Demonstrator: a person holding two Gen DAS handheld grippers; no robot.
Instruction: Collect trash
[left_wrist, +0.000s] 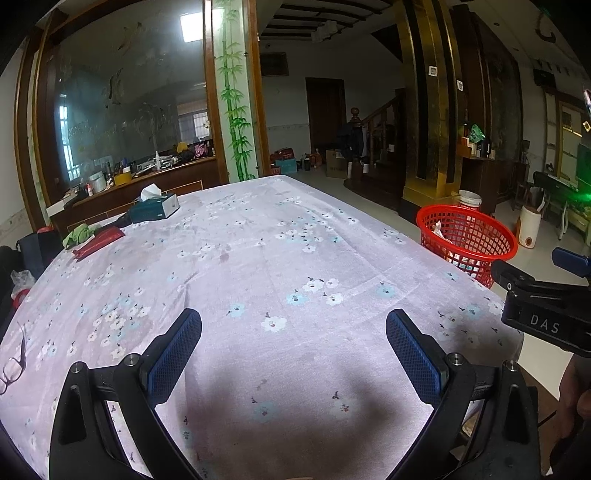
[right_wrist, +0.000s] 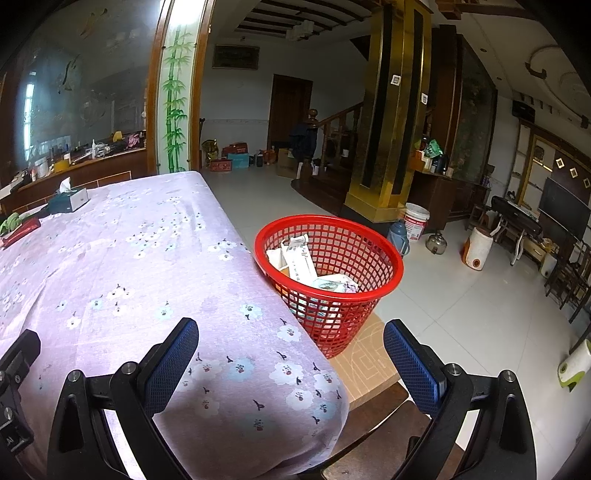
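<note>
Trash (right_wrist: 314, 266) already lies in the red basket (right_wrist: 388, 254), which stands just beside the table's right edge on a flat piece of cardboard (right_wrist: 373, 365): white wrappers and paper packets, piled loosely. Such pieces look light, thin and crushable, so a pinch on a folded edge or crumpled corner would probably hold better than a flat face, which may slip.

Both grippers are spread wide and carry nothing. The left gripper (left_wrist: 293, 343) hangs over the near middle of the table (left_wrist: 258, 258); the right gripper (right_wrist: 290, 350) hangs over the table's near right corner, with the basket ahead of it.

On the flowered cloth, little remains. At the far left corner sit a tissue box (left_wrist: 155, 208), a dark red packet (left_wrist: 98, 242) and a green crumpled thing (left_wrist: 79, 234) touching it; whether these count as trash I cannot tell. Glasses (left_wrist: 13, 369) lie at the near left edge and should be left alone. The middle of the table is bare, so nothing blocks a reach to the far corner, though it is well apart from the basket.
</note>
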